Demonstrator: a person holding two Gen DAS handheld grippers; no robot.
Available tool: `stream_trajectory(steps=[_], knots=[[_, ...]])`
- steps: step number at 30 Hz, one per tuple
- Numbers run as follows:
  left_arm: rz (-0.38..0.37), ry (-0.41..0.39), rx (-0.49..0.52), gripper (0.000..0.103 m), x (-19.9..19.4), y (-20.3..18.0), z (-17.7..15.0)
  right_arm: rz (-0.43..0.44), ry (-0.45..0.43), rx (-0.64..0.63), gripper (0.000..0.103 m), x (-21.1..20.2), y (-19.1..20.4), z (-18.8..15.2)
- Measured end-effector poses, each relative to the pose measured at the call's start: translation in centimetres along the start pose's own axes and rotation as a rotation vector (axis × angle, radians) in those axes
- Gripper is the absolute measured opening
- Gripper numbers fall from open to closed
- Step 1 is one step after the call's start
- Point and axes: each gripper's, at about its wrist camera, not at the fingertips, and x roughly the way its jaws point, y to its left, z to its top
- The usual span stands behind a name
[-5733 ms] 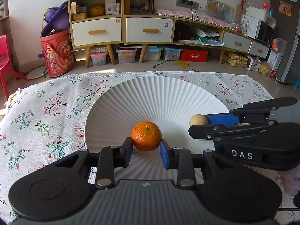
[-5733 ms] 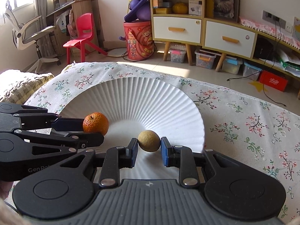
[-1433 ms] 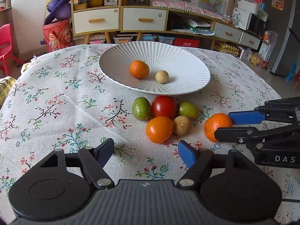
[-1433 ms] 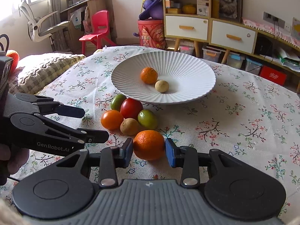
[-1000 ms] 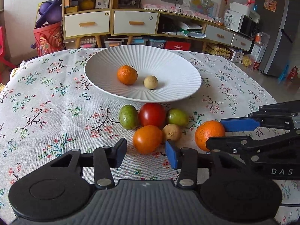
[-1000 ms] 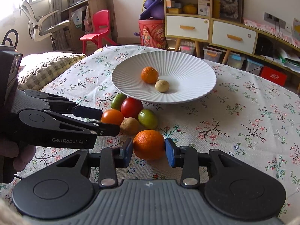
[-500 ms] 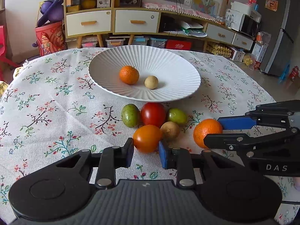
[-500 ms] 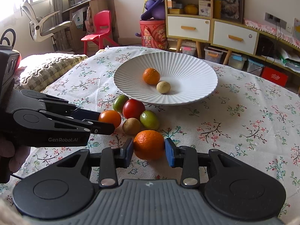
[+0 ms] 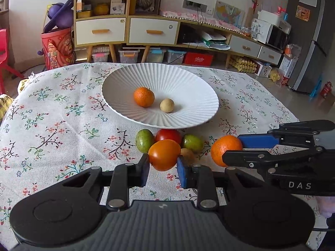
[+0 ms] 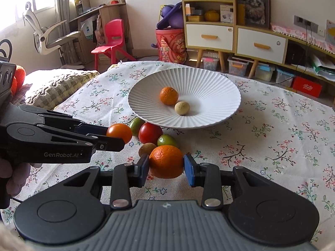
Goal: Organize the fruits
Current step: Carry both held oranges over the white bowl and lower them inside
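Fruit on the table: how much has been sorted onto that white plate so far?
Two pieces sit on the white plate: a mandarin and a small tan fruit. The left gripper grips an orange tomato; the right gripper grips an orange. Four fruits remain on the cloth.

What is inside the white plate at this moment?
The white plate holds two fruits: a small orange and a pale round fruit beside it. Its near rim hides part of the red tomato.
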Motion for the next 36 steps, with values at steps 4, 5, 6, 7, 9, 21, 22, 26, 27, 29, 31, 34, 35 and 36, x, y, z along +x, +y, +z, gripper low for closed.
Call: stream_trajectory(steps=[4,5,6,7,9,21,22,26,27,29,31,34,35,36], knots=[[0.007,-0.020,-0.003,0.012,-0.2,0.0,0.9,-0.002,-0.028,0.017,0.033,-0.4,-0.4,0.7],[0.009,-0.025,-0.004,0.012,-0.3,0.0,1.1,-0.004,-0.035,0.022,0.033,-0.4,-0.5,0.9],[0.010,-0.030,-0.004,0.012,-0.3,0.0,1.3,-0.006,-0.043,0.028,0.033,-0.4,-0.6,1.2],[0.013,-0.035,-0.003,0.012,-0.3,0.0,1.5,-0.008,-0.051,0.037,0.033,-0.4,-0.8,1.5],[0.020,-0.044,-0.004,0.012,-0.2,0.0,2.0,-0.014,-0.065,0.049,0.033,-0.3,-1.1,2.0],[0.093,-0.043,0.002,0.012,2.8,0.0,4.4,-0.047,-0.100,0.075,0.033,1.8,-2.3,3.9],[0.103,-0.038,0.001,0.012,3.2,0.1,4.6,-0.051,-0.099,0.077,0.033,2.0,-2.4,4.0],[0.114,-0.010,0.005,0.012,4.7,0.3,5.0,-0.057,-0.091,0.101,0.033,2.7,-3.1,4.3],[0.116,-0.005,0.010,0.012,5.0,0.3,5.1,-0.056,-0.089,0.105,0.033,2.9,-3.3,4.4],[0.121,0.008,0.019,0.012,5.6,0.2,5.2,-0.059,-0.085,0.108,0.033,3.3,-3.5,4.5],[0.120,0.016,0.021,0.012,6.1,0.1,5.4,-0.064,-0.082,0.112,0.033,3.7,-3.8,4.6],[0.116,0.020,0.031,0.012,6.5,0.0,5.6,-0.059,-0.076,0.123,0.033,4.1,-4.1,4.7],[0.116,0.021,0.035,0.012,6.7,-0.1,5.6,-0.059,-0.075,0.124,0.033,4.3,-4.1,4.8],[0.118,0.021,0.039,0.012,6.8,-0.1,5.6,-0.059,-0.073,0.123,0.033,4.5,-4.2,4.8]])
